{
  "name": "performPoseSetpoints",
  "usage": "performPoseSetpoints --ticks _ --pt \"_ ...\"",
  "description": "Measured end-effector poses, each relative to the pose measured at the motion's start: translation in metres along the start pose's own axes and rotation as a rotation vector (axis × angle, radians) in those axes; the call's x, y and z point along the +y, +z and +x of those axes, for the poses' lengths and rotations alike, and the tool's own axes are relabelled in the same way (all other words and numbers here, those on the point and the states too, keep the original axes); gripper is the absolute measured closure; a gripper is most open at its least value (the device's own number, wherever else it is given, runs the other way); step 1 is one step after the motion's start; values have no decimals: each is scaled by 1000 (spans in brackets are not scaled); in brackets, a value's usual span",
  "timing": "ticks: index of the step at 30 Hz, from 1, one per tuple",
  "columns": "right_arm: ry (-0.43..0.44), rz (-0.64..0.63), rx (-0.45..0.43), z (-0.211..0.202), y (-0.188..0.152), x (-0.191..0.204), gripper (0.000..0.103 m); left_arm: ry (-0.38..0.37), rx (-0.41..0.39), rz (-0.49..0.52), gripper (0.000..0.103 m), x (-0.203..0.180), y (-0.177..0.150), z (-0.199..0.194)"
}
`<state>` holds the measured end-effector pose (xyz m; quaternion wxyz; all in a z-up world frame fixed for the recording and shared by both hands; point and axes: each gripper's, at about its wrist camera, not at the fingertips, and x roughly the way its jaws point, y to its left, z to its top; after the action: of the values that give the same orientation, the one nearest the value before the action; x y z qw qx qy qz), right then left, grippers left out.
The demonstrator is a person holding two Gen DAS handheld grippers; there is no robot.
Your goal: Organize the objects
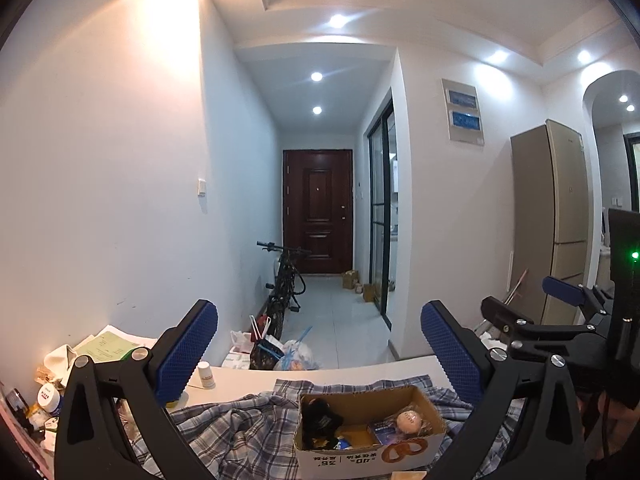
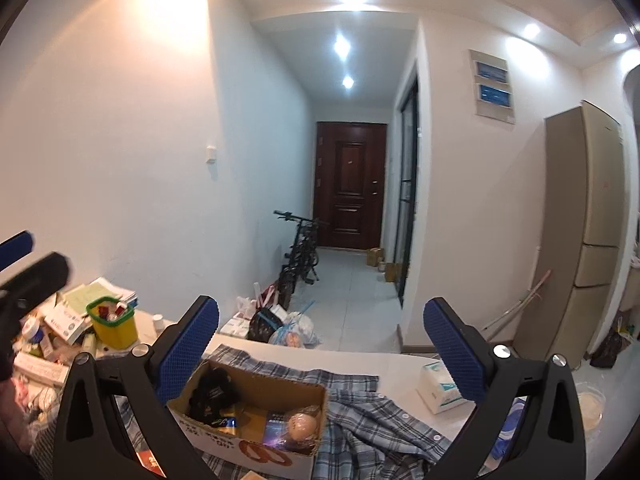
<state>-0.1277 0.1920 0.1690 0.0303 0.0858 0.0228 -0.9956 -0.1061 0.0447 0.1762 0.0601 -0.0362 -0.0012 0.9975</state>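
An open cardboard box [image 1: 432, 408] sits on a plaid shirt [image 1: 240, 428] on the white table. Inside it lie a black item [image 1: 318, 416], a wrapped pale ball [image 1: 409, 421] and a blue packet [image 1: 380, 430]. The box also shows in the right wrist view [image 2: 256, 380], with the ball [image 2: 303, 426] in it. My left gripper [image 1: 319, 354] is open and empty, held above and behind the box. My right gripper [image 2: 322, 346] is open and empty above the box. The right gripper also shows at the right edge of the left wrist view [image 1: 532, 304].
Clutter fills the table's left end: a yellow bin [image 2: 114, 326], small boxes, papers [image 1: 106, 346] and a white bottle [image 1: 205, 374]. A tissue pack [image 2: 440, 386] lies on the right. Beyond the table are bags [image 1: 280, 354], a bicycle [image 1: 286, 280] and a fridge [image 1: 556, 220].
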Motion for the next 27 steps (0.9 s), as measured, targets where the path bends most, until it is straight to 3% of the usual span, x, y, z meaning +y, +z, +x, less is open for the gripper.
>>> performPoseSetpoints --ticks 8,16,21,24,27 --pt "60 71 -26 -32 6 -13 1 -37 -41 -65 0 14 3 -33" --pt "49 50 -101 -83 -8 -14 1 -85 -62 -113 0 25 -8 -65" --pt "77 89 -161 -119 -23 -14 1 -61 -82 -86 0 24 -20 -82" --pt "59 61 -189 -134 -31 -7 1 -34 -88 -50 0 20 -30 -90" --pt "-18 28 -211 -139 -46 0 1 -19 -85 -41 0 22 -40 -95"
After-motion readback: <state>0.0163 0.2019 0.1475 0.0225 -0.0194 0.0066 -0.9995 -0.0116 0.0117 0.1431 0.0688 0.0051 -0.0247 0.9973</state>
